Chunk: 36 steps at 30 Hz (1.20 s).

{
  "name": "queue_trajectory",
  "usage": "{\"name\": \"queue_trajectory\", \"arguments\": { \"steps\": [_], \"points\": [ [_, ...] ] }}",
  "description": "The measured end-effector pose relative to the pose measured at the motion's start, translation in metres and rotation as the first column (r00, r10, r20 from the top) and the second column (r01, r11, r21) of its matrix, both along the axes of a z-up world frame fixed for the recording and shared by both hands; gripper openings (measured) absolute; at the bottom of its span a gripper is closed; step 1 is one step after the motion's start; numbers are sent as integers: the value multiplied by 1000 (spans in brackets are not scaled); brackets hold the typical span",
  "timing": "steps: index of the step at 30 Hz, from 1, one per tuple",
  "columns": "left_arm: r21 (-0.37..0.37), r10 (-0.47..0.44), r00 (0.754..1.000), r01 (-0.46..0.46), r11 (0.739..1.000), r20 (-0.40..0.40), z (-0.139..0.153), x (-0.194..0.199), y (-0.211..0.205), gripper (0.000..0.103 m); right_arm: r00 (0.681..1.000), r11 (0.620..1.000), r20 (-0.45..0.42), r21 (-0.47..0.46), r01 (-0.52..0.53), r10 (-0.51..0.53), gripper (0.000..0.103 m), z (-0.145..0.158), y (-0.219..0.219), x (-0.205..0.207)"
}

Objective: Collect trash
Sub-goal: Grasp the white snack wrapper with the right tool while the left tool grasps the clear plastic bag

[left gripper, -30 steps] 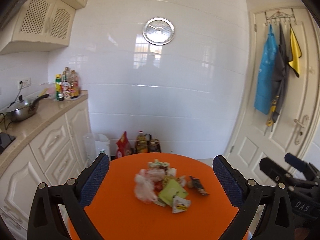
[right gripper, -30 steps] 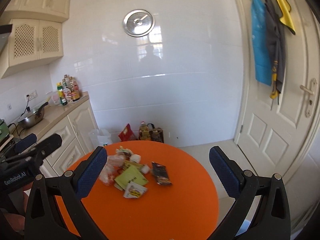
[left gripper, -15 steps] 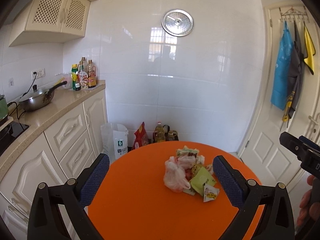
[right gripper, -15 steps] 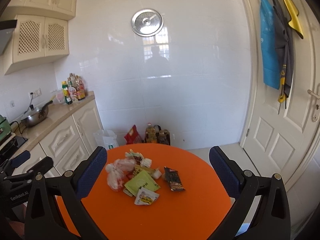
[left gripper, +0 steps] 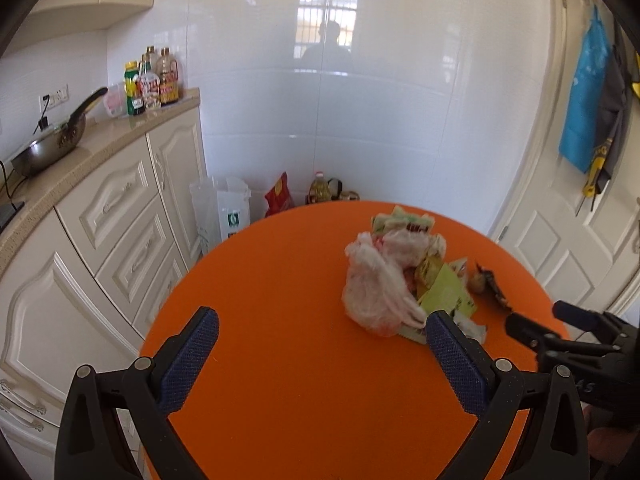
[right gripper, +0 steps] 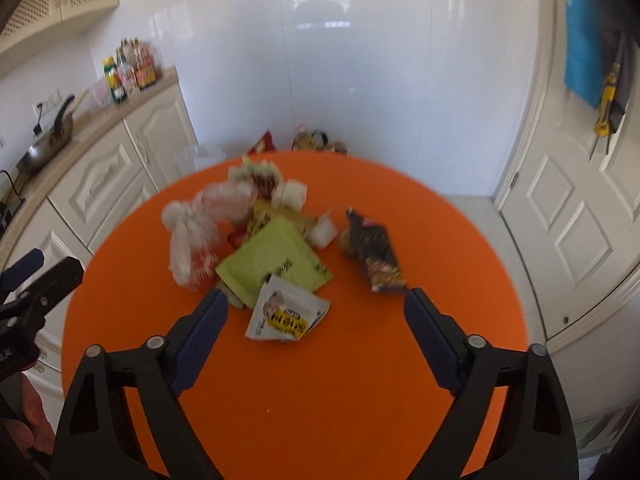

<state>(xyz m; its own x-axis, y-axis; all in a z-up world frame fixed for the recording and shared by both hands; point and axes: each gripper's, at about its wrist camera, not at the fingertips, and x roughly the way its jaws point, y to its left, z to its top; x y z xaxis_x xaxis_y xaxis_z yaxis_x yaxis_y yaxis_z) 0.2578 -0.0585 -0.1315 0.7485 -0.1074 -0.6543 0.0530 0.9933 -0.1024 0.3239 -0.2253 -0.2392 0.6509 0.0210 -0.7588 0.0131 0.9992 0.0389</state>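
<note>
A pile of trash lies on the round orange table (left gripper: 304, 400). It holds a crumpled white plastic bag (left gripper: 376, 284) (right gripper: 192, 240), a green packet (right gripper: 272, 260), a white and yellow wrapper (right gripper: 286, 312) and a dark snack wrapper (right gripper: 376, 256). My left gripper (left gripper: 323, 320) is open over bare table, with the bag just beyond its right finger. My right gripper (right gripper: 317, 299) hovers over the near side of the pile. Its jaws are closing, and the white and yellow wrapper shows between them, untouched. Each gripper shows at the edge of the other's view.
To the left a cream cabinet counter (left gripper: 120, 136) carries a wok (left gripper: 48, 148) and bottles (left gripper: 152, 80). A white bag-lined bin (left gripper: 224, 208), a red packet and an oil bottle stand on the floor behind the table. A white door (right gripper: 580, 220) is to the right.
Both grippers have come down and tilted toward the table, so the pile looks nearer and larger. The right gripper's fingers stand a little closer together.
</note>
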Motion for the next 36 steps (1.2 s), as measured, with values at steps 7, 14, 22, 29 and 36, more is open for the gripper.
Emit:
{"name": "queue_trajectory", "arguments": {
  "steps": [7,14,22,29,36],
  "points": [
    [8,-2,997,3,1000,-81,-27,68,-22,102,994,999,-109,38,-24,28,83,-43,4,26],
    [26,-17,992,20,999,-124,-48,113,-43,102,983,997,-170,52,-63,71,63,-68,8,38],
    [36,-42,987,48,998,-153,-64,167,-64,102,984,993,-138,55,-103,109,27,-68,-9,32],
    [69,-35,987,46,997,-158,-78,215,-92,102,983,990,-135,80,-116,126,26,-68,-13,29],
    [-43,-59,982,52,998,-179,-99,259,-94,78,981,988,-140,89,-125,137,26,-67,-19,29]
  ]
}}
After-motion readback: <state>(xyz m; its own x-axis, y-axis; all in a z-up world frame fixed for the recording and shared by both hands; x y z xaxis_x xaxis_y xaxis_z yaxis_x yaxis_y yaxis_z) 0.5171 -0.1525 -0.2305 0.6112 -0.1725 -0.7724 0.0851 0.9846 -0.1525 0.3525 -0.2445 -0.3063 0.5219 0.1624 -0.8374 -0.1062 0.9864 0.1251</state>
